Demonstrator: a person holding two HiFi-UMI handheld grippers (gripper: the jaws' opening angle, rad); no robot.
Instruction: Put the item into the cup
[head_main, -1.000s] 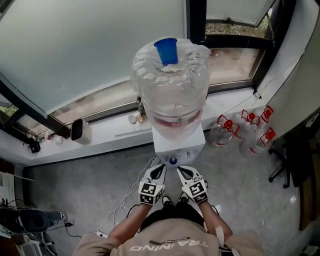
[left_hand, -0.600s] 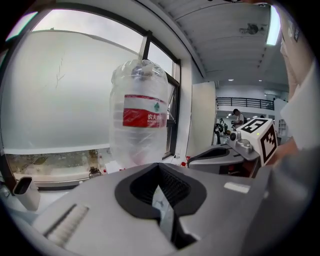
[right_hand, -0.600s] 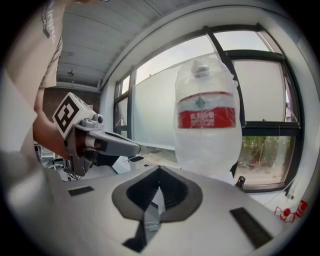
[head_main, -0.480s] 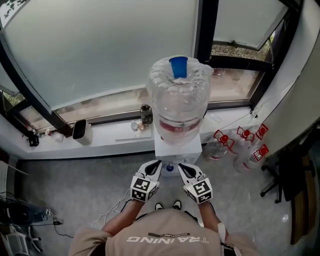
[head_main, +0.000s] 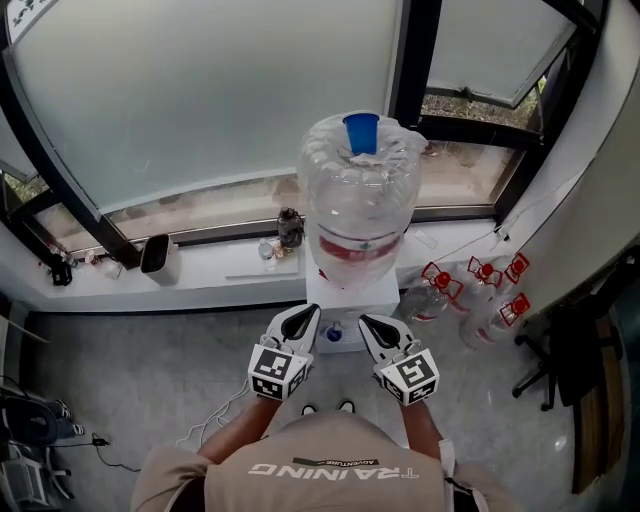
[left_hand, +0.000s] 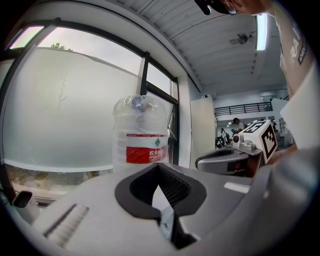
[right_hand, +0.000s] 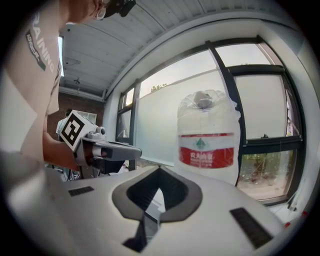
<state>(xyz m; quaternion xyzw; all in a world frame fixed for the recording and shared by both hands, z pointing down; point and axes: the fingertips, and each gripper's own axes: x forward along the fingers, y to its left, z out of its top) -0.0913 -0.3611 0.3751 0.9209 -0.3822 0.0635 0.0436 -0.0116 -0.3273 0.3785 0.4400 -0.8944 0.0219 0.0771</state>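
A blue cup (head_main: 361, 132) stands upright on top of a large clear water bottle (head_main: 362, 205), which sits on a white dispenser (head_main: 352, 296). No separate item shows in any view. My left gripper (head_main: 306, 316) and right gripper (head_main: 368, 323) hang side by side just in front of the dispenser, well below the cup. Both are shut with nothing between the jaws. The left gripper view looks past its closed jaws at the bottle (left_hand: 140, 135) and the right gripper (left_hand: 235, 155). In the right gripper view the bottle (right_hand: 206, 142) rises ahead, with the left gripper (right_hand: 102, 147) at the left.
Several spare jugs with red caps (head_main: 478, 290) stand on the floor right of the dispenser. A dark jar (head_main: 290, 228) and a small bin-like object (head_main: 155, 255) rest on the window ledge. Cables (head_main: 222, 420) trail on the floor at the left. A chair base (head_main: 555, 365) is at the right.
The person has stepped back from the dispenser, so bottle and cup look smaller and farther. Both grippers have drawn slightly back and apart, still shut and empty.
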